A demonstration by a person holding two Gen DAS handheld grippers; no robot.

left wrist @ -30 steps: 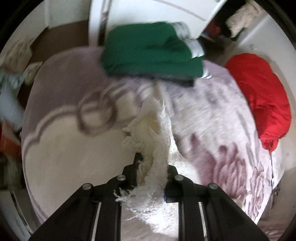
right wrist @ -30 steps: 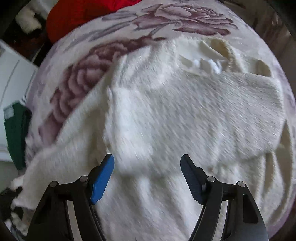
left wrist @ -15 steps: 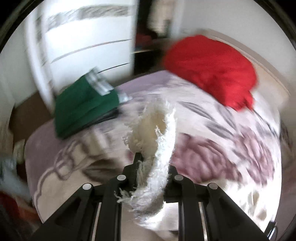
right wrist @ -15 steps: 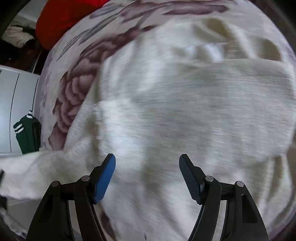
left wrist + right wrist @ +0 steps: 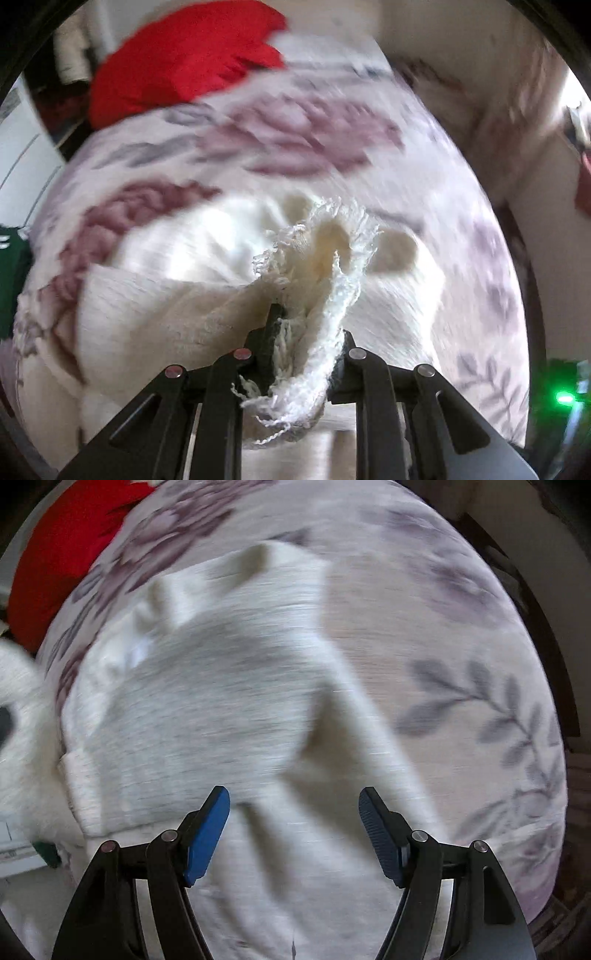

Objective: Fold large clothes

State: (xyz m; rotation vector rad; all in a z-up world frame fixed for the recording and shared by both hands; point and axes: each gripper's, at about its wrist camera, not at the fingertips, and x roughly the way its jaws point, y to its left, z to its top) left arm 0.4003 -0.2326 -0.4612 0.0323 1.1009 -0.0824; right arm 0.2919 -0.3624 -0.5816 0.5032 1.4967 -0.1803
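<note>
Left wrist view shows the left gripper (image 5: 295, 332) pinching a frayed edge of the cream sweater (image 5: 166, 295) above the bed (image 5: 295, 136), while the right gripper (image 5: 294, 812) hangs with fingers spread over the sweater.

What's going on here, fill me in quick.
A person with a gripper in each hand is folding a cream knit sweater on a bed with a floral blanket. The left gripper is shut on a frayed edge of the sweater and holds it over the rest of the garment. The right gripper hangs open above the sweater, holding nothing. A red garment lies at the far end of the bed.
</note>
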